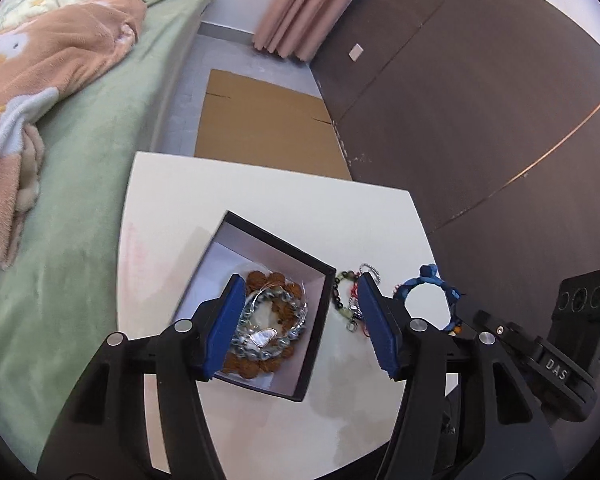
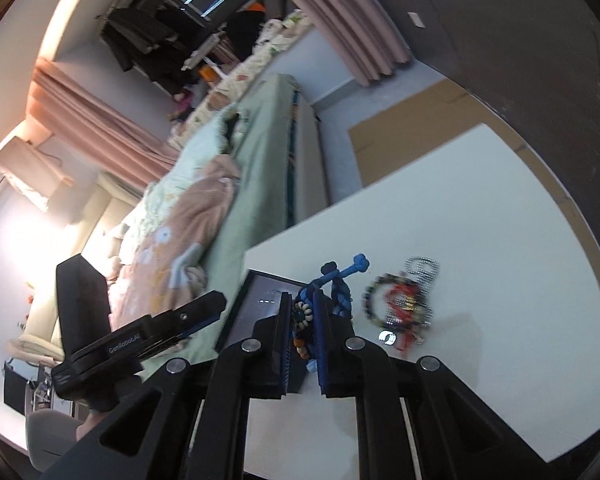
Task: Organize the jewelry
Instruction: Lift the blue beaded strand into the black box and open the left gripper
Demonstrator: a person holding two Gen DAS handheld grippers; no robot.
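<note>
I see a white table [image 1: 260, 208] between a bed [image 1: 88, 184] and a dark wardrobe [image 1: 480, 100], with flat cardboard [image 1: 264, 120] on the floor beyond it. An open box [image 1: 312, 344] on the table holds bead bracelets [image 1: 268, 320]. Just right of the box lies a jewelry heap [image 2: 400, 304]. My left gripper [image 1: 300, 326] hangs wide open above the box, empty. My right gripper [image 2: 303, 320] is clamped on a blue cord bracelet [image 2: 340, 280] beside the box.
</note>
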